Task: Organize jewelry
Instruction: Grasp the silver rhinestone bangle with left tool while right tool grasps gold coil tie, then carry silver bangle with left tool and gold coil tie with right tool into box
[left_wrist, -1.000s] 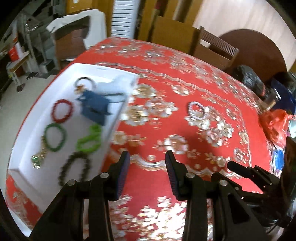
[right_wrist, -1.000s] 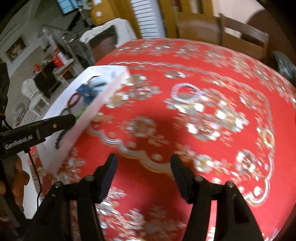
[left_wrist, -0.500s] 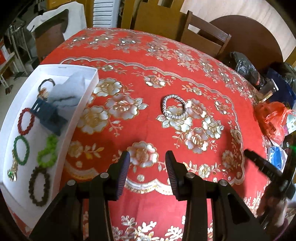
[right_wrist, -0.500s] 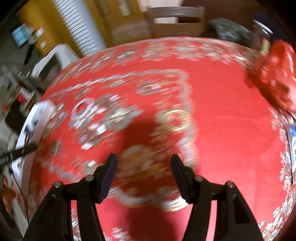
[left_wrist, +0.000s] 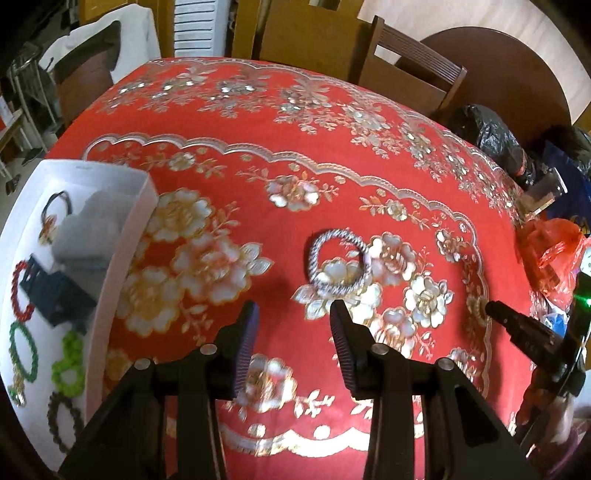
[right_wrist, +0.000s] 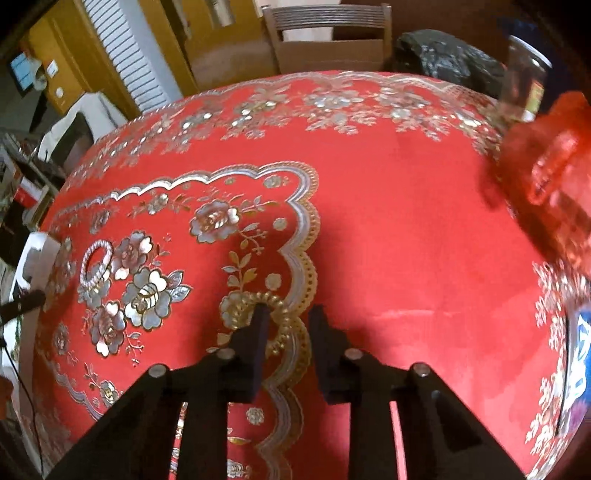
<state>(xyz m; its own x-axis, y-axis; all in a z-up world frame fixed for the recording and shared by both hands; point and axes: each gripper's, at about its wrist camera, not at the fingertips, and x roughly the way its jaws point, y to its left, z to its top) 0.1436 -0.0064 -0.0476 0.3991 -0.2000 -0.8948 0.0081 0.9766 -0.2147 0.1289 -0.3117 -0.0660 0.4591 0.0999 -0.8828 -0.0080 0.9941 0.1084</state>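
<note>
- Left wrist view, nearest first: my left gripper (left_wrist: 293, 325) hangs over the red tablecloth (left_wrist: 229, 122) with its jaws spread wide and nothing between them.
- Just beyond the fingertips, a little toward the right finger, the silver bracelet (left_wrist: 338, 261) lies flat on a printed flower, not yet touched.
- Off to the left sits the white tray (left_wrist: 125, 236), already holding a red bracelet (left_wrist: 17, 291), a dark green one (left_wrist: 23, 350), a lime one (left_wrist: 70, 363), a brown bead one (left_wrist: 61, 421), a dark blue box (left_wrist: 55, 295) and a grey pouch (left_wrist: 86, 229).
- Right wrist view: my right gripper (right_wrist: 286, 314) is low over the cloth's gold scalloped border, jaws narrower but with a gap, holding nothing. The same bracelet (right_wrist: 96, 264) shows far to its left, well apart.
- At the far right of the table a red plastic bag (right_wrist: 546, 184) is blurred; a wooden chair (right_wrist: 328, 40) stands behind the table.
- My judgement: the step in hand is lining up the left gripper on the silver bracelet, for a carry to the tray.
- Risk one: the bracelet is thin, flat and shiny, and its colour blends with the silver flowers, so I could close on cloth instead and drag the tablecloth.
- Risk two: pinching only one side of the ring may let it swing or slip on the way.
- Risk three: the tray's near wall is tall; a low carry could knock it or nudge the pieces already laid out.
</note>
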